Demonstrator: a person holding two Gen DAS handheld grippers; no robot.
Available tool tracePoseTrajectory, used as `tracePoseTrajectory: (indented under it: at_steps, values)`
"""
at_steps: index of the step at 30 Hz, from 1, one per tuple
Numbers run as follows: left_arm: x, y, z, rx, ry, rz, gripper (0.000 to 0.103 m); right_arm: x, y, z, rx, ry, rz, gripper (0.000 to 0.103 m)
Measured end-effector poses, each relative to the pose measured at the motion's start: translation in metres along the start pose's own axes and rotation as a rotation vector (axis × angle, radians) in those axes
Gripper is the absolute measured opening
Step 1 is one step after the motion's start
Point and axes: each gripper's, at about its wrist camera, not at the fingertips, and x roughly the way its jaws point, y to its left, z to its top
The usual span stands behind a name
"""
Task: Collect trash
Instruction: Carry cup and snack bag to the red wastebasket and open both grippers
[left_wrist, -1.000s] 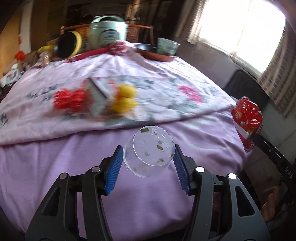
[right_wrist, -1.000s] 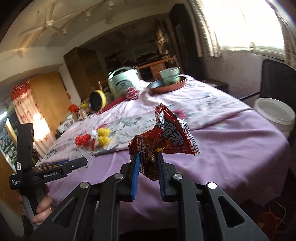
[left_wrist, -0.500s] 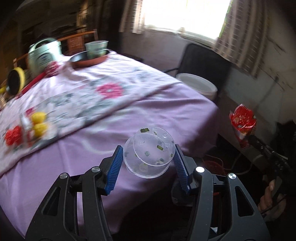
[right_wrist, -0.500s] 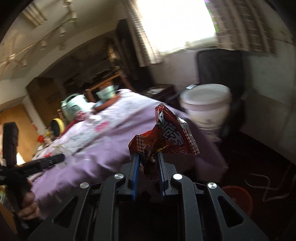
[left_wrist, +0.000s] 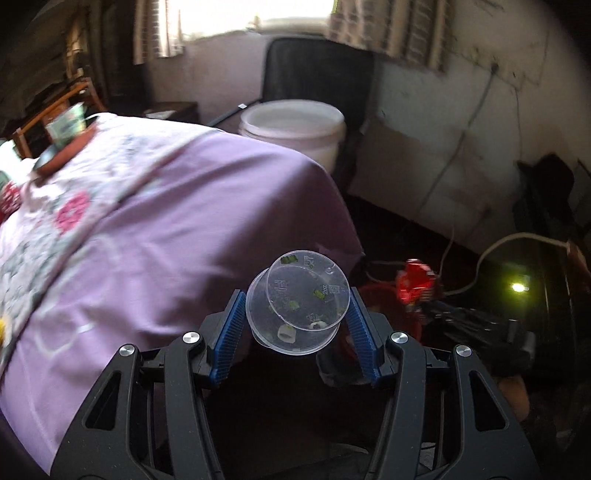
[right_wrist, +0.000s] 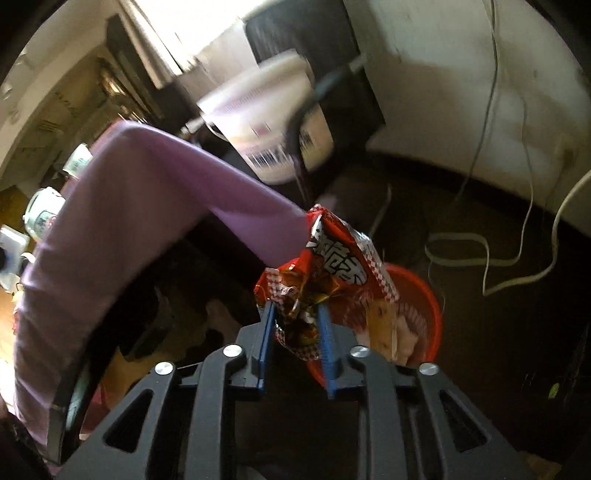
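Note:
My left gripper (left_wrist: 295, 314) is shut on a clear plastic cup (left_wrist: 299, 302) with green food bits inside, held in the air past the table's corner. My right gripper (right_wrist: 295, 314) is shut on a crumpled red snack wrapper (right_wrist: 325, 266) and holds it just above a red trash bin (right_wrist: 424, 295) on the dark floor; some trash lies inside the bin. In the left wrist view the wrapper (left_wrist: 415, 282) and the right gripper show low at the right, with the red bin (left_wrist: 373, 295) behind my cup.
The table with a purple cloth (left_wrist: 166, 229) fills the left; its draped corner (right_wrist: 166, 177) hangs beside the bin. A white bucket (left_wrist: 295, 125) and a black chair (left_wrist: 317, 74) stand by the wall. Cables (right_wrist: 491, 258) lie on the floor to the right.
Both grippers have swung right, away from the tabletop and down toward the floor. The wrapper now hangs over the red bin. Both grips are unchanged.

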Motion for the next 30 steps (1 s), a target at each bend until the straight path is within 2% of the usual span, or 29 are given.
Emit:
tracePoseTrajectory:
  at_steps: [1, 2, 4, 7, 16, 22, 23, 26, 30]
  values:
    - [0.006, -0.005, 0.0, 0.01, 0.011, -0.005, 0.054, 0.007, -0.004, -0.002, 0.001, 0.011, -0.01, 0.052]
    - [0.014, -0.011, 0.001, 0.022, 0.024, -0.01, 0.054, 0.019, -0.011, -0.005, 0.008, 0.022, -0.043, 0.06]
    - [0.033, -0.024, 0.003, 0.047, 0.06, -0.024, 0.054, 0.032, -0.021, -0.009, 0.033, 0.039, -0.065, 0.06]
    - [0.058, -0.045, 0.006, 0.088, 0.1, -0.046, 0.054, 0.032, -0.044, -0.013, 0.092, 0.036, -0.041, 0.06]
    - [0.118, -0.106, 0.001, 0.207, 0.195, -0.107, 0.054, -0.006, -0.091, -0.001, 0.245, -0.084, -0.032, 0.06]
    - [0.153, -0.148, 0.003, 0.269, 0.254, -0.13, 0.055, -0.018, -0.107, -0.001, 0.276, -0.108, -0.036, 0.06]
    - [0.154, -0.153, 0.005, 0.273, 0.258, -0.119, 0.059, -0.018, -0.109, 0.0, 0.28, -0.108, -0.034, 0.06]
    - [0.145, -0.151, 0.008, 0.273, 0.231, -0.113, 0.078, -0.018, -0.113, -0.002, 0.29, -0.109, -0.028, 0.06]
    - [0.135, -0.14, 0.012, 0.262, 0.2, -0.083, 0.082, -0.015, -0.11, -0.001, 0.293, -0.109, -0.012, 0.06]
